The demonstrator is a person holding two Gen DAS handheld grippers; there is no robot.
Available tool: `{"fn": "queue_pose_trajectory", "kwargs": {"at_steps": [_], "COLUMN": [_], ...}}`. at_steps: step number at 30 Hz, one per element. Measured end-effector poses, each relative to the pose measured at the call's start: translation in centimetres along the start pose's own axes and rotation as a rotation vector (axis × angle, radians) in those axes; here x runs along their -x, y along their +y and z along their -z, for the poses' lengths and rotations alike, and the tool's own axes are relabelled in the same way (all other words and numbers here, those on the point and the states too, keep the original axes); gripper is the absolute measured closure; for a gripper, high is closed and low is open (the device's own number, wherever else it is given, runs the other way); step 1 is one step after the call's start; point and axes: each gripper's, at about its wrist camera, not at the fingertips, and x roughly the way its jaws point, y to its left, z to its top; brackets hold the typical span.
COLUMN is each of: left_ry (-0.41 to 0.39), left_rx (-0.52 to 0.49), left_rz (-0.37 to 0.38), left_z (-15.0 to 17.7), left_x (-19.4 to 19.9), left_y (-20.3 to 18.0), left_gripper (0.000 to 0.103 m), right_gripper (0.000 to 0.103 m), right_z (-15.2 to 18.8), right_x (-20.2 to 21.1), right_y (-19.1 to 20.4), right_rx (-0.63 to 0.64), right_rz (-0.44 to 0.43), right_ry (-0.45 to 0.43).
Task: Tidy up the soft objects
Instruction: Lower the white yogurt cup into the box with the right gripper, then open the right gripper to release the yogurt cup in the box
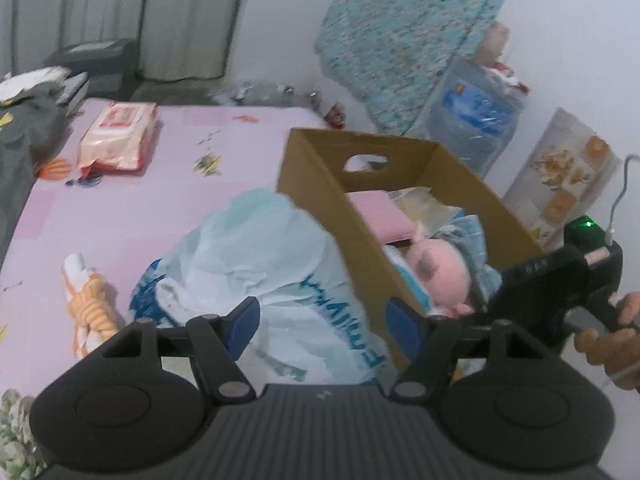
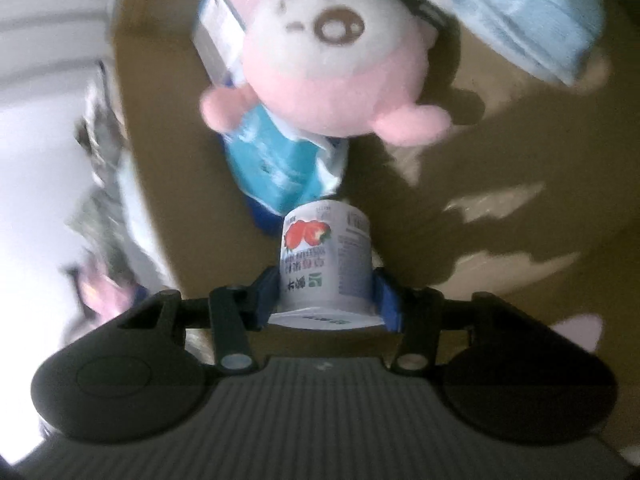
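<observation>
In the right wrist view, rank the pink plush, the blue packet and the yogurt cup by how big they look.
1. pink plush
2. blue packet
3. yogurt cup, though it sits nearest the camera, so it is truly smaller still.

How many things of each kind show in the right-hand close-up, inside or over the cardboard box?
Pink plush toy: 1
Light blue cloth: 1
Blue-and-white packet, partly hidden under the toy: 1
Strawberry yogurt cup, held in the right fingers: 1
Total: 4

Matt cardboard box, fuzzy plush toy, crinkly plastic bag
</observation>
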Motion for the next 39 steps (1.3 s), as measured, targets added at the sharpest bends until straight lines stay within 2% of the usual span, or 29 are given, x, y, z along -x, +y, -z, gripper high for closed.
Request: {"fn": "queue_pose_trajectory", "kwargs": {"at_steps": [4, 9, 11, 15, 18, 25, 28, 30, 35, 39], "left_ry": [-0.043, -0.125, -0.138, -0.111, -0.085, -0.052, -0.029, 0.011, 0.156, 0.24], "left_rx": [-0.109, -0.352, -0.433, -0.475, -0.478, -0.587, -0.59, -0.567, -0.432, -0.339], "left_rz": [0.086, 0.174, 0.205, 0.224, 0.243, 0.233, 0.229, 0.233, 0.311, 0.329], "left_z": [0.5, 1.9, 2.6, 3.3, 3.7, 4.4, 3.9, 3.2, 0.8, -0.6], "left_x": [1.0, 2.4, 2.7, 2.2, 1.8, 0.7, -0.4, -1.3, -4.1, -6.2], "left_y": [-2.5, -8.0, -9.9, -11.7, -12.3, -13.2, -13.1, -12.8, -11.8, -11.0], "left_gripper": [0.03, 0.021, 0.021, 0.022, 0.024, 0.025, 0.034, 0.043, 0.044, 0.044], "right_gripper": [0.053, 0.053, 0.053, 0.053, 0.052, 0.051, 0.051, 0.051, 0.049, 0.043], "right_z": [1.1, 3.7, 4.5, 6.1, 7.3, 7.9, 7.5, 7.1, 5.7, 4.4], "right_x": [2.4, 3.8, 2.7, 2.7, 3.1, 3.3, 3.0, 3.1, 3.4, 3.3], "right_y": [-0.8, -0.6, -0.1, -0.4, -0.8, -1.8, -2.2, -2.5, -3.0, -1.8], "right_rx": [-0.053, -0.11, -0.122, -0.135, -0.161, -0.197, -0.206, -0.217, -0.251, -0.235], "right_rz": [-0.146, -0.316, -0.371, -0.443, -0.46, -0.454, -0.444, -0.422, -0.376, -0.303], "right_ry": [-0.078, -0.117, -0.116, -0.102, -0.094, -0.132, -0.146, -0.154, -0.107, -0.056]}}
